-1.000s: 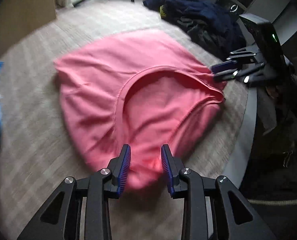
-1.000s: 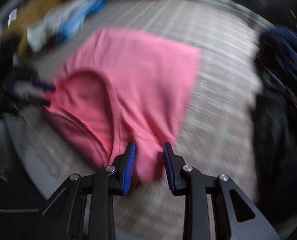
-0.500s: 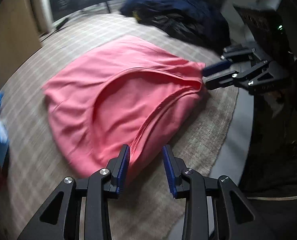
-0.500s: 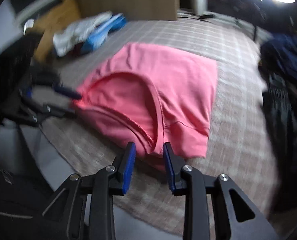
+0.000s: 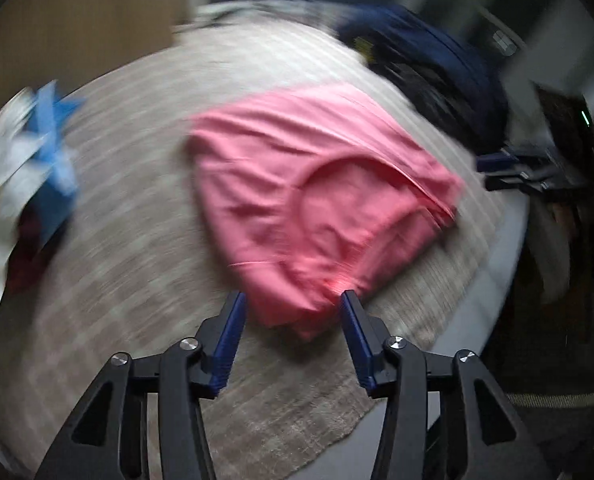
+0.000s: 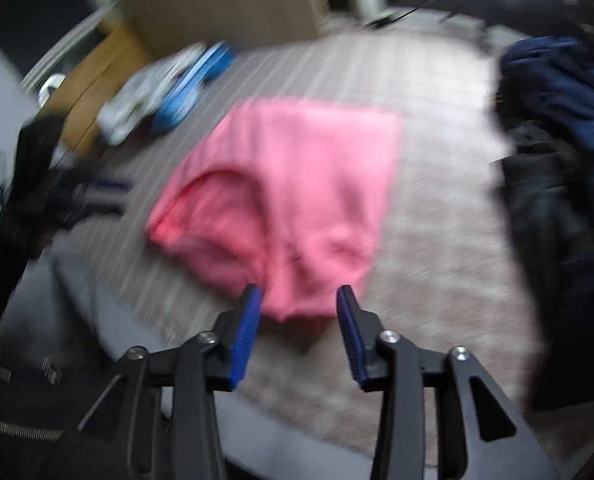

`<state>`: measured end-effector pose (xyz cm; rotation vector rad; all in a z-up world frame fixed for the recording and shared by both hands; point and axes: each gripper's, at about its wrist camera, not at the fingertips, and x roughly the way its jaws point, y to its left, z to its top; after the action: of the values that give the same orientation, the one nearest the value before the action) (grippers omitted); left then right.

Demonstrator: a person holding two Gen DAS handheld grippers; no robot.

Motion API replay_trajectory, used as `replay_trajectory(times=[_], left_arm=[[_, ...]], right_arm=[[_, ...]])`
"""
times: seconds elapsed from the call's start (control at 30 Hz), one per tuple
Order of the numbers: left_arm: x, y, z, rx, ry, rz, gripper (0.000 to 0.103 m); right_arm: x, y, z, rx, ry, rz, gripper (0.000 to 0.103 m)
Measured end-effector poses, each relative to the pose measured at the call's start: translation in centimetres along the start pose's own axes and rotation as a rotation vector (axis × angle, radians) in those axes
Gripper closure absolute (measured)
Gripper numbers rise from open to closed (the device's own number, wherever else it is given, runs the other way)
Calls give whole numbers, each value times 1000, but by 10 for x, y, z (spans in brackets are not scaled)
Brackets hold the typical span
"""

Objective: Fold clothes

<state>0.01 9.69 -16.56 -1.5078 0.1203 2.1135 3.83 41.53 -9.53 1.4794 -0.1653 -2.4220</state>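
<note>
A pink garment (image 5: 309, 200) lies spread flat on a beige checked blanket, its curved opening facing the near edge. My left gripper (image 5: 292, 300) is open just short of the garment's near left corner, holding nothing. The same pink garment (image 6: 293, 200) fills the middle of the right wrist view. My right gripper (image 6: 299, 294) is open at its near right corner, nothing between the fingers. Each gripper shows at the side of the other's view: the right gripper (image 5: 493, 170) and the left gripper (image 6: 113, 196). Both views are motion-blurred.
A dark navy pile of clothes (image 5: 429, 68) lies at the far right, also seen as the navy pile (image 6: 565, 92). Blue and white clothes (image 5: 37, 152) sit at the left. A cardboard box (image 6: 217, 4) stands behind. The blanket's edge (image 5: 417, 320) runs near the grippers.
Both grippers have opened and let go of the pink garment's corners. They have drawn back toward the near edge, and the garment now lies flat on the blanket.
</note>
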Motion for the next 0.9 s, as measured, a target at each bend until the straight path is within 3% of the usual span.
replay_trajectory(times=[0.1,0.2,0.27,0.4,0.53,0.6,0.9], left_arm=[[5,10,-4,-167,-44,13,45],[12,19,-8,-304,-76,-30,45],[17,21,-8,-341,-80,-44,45],[24,14,-6,-322,-85,27,42],[27,20,-3,-392,-109,13,37],[34,18,4,-382,-85,20,33],[72,3,37,-313,43,77,32]], right_arm=[[7,-6,16,69,-59,-114,45],[20,1,19,71,-59,-140,45],[28,5,20,70,-57,-152,44],[40,6,20,69,-36,-175,44],[40,-8,21,128,-44,-157,44],[46,-12,25,142,-34,-153,44],[73,-25,38,171,13,-154,44]])
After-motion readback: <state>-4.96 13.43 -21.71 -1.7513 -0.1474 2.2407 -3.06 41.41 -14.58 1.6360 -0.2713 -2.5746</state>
